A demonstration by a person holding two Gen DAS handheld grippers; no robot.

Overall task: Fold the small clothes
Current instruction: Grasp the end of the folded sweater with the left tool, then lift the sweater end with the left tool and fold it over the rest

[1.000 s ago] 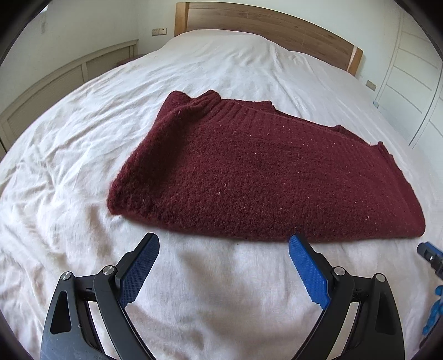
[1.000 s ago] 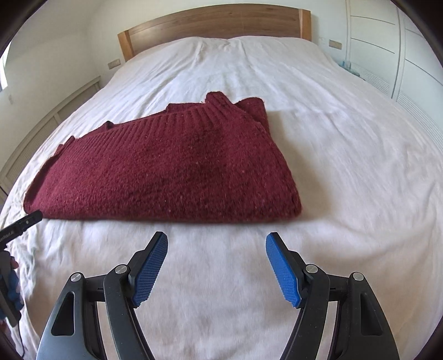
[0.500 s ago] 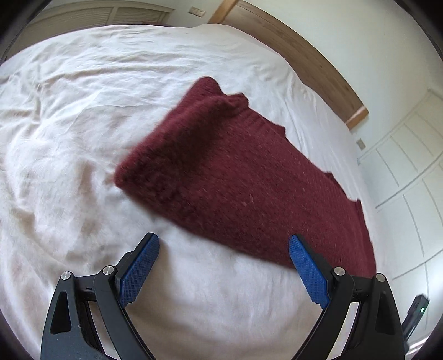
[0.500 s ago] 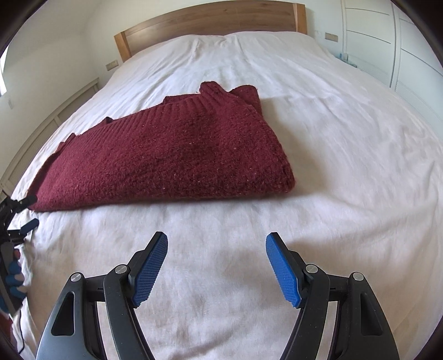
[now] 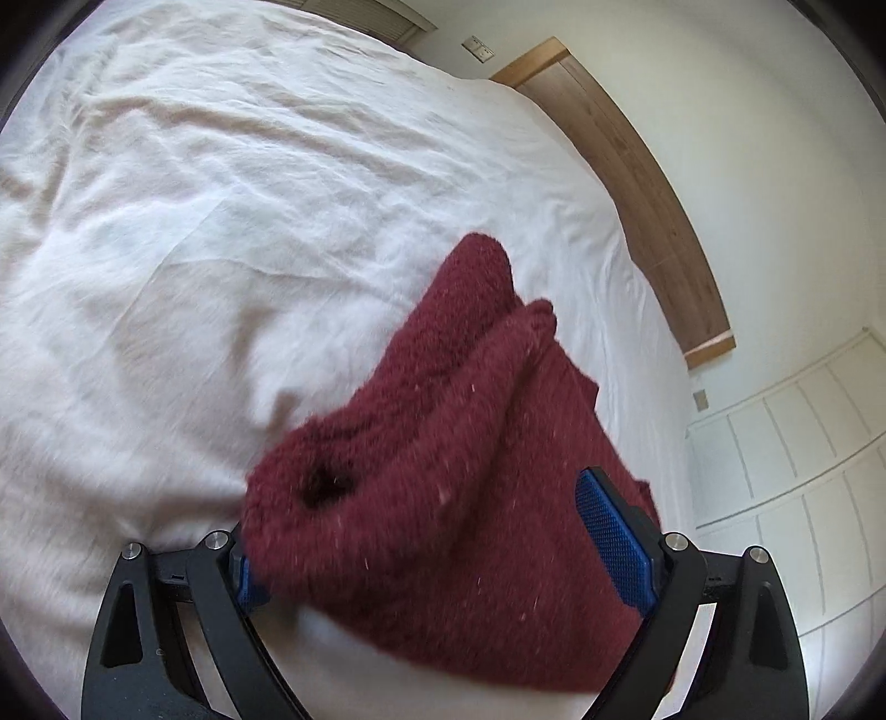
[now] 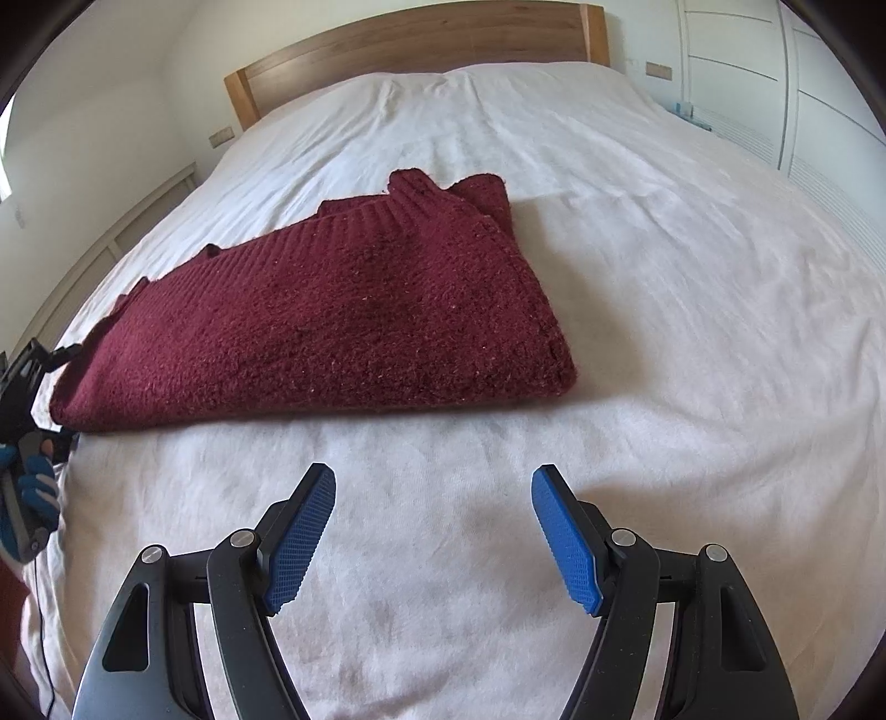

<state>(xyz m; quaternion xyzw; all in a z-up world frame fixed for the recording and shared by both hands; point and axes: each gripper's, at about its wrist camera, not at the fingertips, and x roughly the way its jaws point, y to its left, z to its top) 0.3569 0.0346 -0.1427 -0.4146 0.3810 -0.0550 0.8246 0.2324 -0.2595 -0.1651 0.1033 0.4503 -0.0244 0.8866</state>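
Right wrist view: folded sweater (image 6: 332, 321) lies lengthwise left-to-right, collar toward headboard (image 6: 415, 44); right gripper (image 6: 433, 531) jaws apart.

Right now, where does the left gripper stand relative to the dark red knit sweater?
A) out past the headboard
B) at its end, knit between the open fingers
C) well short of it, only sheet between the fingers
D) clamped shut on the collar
B: in the left wrist view the left gripper has the end of the dark red knit sweater lying between its wide-apart fingers.
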